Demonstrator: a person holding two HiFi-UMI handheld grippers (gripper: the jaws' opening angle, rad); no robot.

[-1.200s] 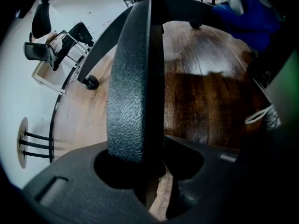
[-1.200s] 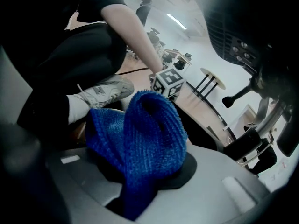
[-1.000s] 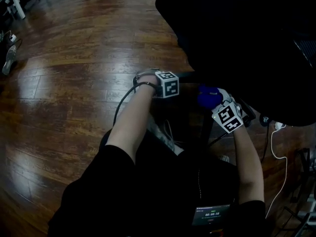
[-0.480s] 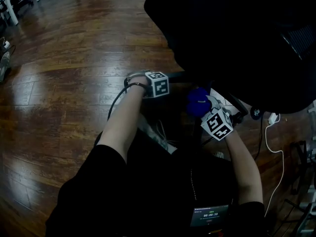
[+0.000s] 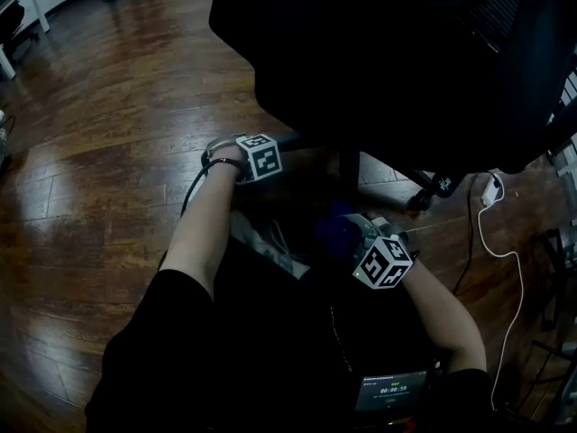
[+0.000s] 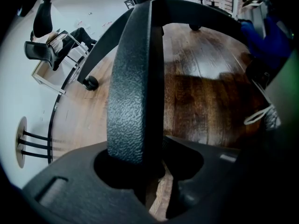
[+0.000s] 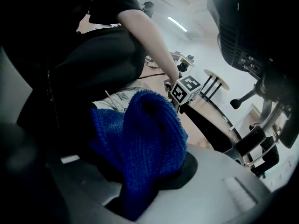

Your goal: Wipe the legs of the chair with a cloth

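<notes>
A black swivel office chair (image 5: pixel 388 61) stands on a dark glossy wooden floor (image 5: pixel 108 152). The left gripper (image 6: pixel 154 171) is clamped on one textured black plastic chair leg (image 6: pixel 135 78). The right gripper (image 7: pixel 140 181), close to the person's lap, pinches a bunched blue knitted cloth (image 7: pixel 145 134).

Barely any text on show.
Small screen (image 5: pixel 389 391) at the near edge carries a row of timer-style digits, too tiny to read; nothing else legible.

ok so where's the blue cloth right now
The blue cloth is pinched in the right tool, just right of centre in the head view, by the person's lap and the chair's column.
</notes>
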